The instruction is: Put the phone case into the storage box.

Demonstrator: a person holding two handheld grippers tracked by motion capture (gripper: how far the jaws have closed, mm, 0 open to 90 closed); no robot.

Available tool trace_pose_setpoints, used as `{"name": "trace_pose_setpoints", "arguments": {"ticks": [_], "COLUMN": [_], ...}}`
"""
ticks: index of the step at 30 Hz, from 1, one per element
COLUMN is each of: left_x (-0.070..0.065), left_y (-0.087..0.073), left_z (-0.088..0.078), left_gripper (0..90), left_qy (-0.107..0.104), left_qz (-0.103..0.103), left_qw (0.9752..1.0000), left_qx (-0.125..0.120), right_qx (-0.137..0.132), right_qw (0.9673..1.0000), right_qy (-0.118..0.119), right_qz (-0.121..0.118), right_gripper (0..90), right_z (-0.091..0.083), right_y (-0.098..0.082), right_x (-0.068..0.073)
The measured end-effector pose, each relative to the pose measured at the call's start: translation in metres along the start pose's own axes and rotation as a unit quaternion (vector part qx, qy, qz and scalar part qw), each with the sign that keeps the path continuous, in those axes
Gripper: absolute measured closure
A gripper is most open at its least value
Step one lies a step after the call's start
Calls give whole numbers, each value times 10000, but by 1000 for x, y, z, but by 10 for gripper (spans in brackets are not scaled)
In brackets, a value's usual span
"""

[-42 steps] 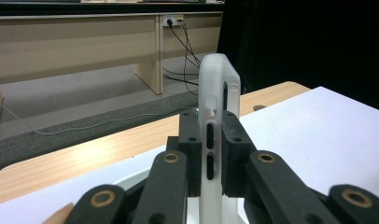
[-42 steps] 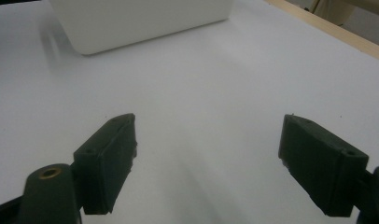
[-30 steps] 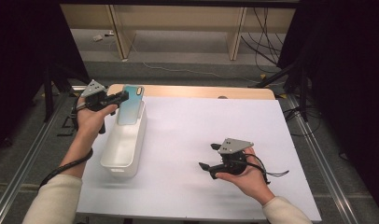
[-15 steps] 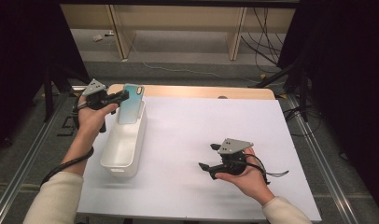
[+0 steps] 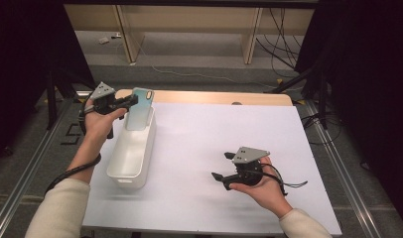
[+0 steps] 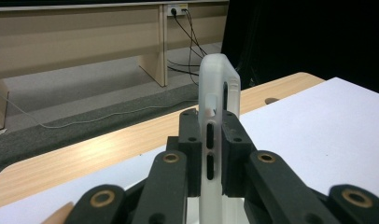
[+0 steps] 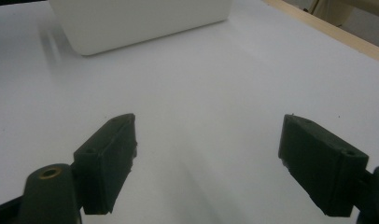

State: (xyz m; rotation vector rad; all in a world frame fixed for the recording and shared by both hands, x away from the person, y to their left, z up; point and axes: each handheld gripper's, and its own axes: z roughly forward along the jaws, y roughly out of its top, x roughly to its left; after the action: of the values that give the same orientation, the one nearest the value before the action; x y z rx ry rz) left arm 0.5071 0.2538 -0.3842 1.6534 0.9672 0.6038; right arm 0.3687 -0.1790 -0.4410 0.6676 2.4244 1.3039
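A pale teal phone case (image 5: 140,109) stands on edge at the far end of the white bin (image 5: 125,166), held upright by my left gripper (image 5: 131,101). In the left gripper view the translucent phone case (image 6: 219,121) is pinched edge-on between both black pads, the left gripper (image 6: 213,154) shut on it. My right gripper (image 5: 222,168) rests low over the white table sheet, right of the bin. Its jaws stand wide apart in the right gripper view, the right gripper (image 7: 208,163) holding nothing.
The white bin (image 7: 141,21) is long and narrow, at the left of the white sheet (image 5: 229,134). A wooden table edge (image 5: 214,96) runs along the far side. Cables and bench legs lie on the floor beyond.
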Motion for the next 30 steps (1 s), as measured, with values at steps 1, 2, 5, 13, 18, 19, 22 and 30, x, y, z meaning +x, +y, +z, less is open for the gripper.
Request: {"name": "trace_pose_setpoints", "arguments": {"ticks": [1, 2, 5, 13, 18, 19, 22, 30], "left_x": [1, 1, 2, 2, 4, 5, 5, 5], "left_y": [0, -1, -1, -1, -1, -1, -2, -2], "left_z": [1, 1, 3, 8, 10, 11, 13, 17], "left_gripper": [812, 812, 812, 812, 812, 812, 812, 811], "left_qy": [2, 7, 15, 15, 40, 41, 51, 90], "left_qz": [0, -7, 6, 0, 20, 15, 0, 65], "left_qw": [10000, 10000, 10000, 10000, 9999, 9999, 9999, 9997], "left_qx": [4, 14, 50, 73, 114, 122, 139, 205], "right_qx": [-3, -2, -2, 14, 27, 27, 22, 32], "right_qw": [10000, 10000, 10000, 10000, 10000, 10000, 10000, 10000], "right_qy": [3, 5, 4, 21, 31, 29, 32, 47], "right_qz": [-5, -4, -1, 12, 25, 23, 24, 15], "right_gripper": [204, 204, 204, 204, 204, 204, 204, 204], "right_z": [0, 0, 0, 1, 1, 2, 1, 2], "right_y": [0, 0, 0, 0, -1, -1, -1, -1], "right_x": [0, 0, 0, 0, 0, 0, 0, 0]}}
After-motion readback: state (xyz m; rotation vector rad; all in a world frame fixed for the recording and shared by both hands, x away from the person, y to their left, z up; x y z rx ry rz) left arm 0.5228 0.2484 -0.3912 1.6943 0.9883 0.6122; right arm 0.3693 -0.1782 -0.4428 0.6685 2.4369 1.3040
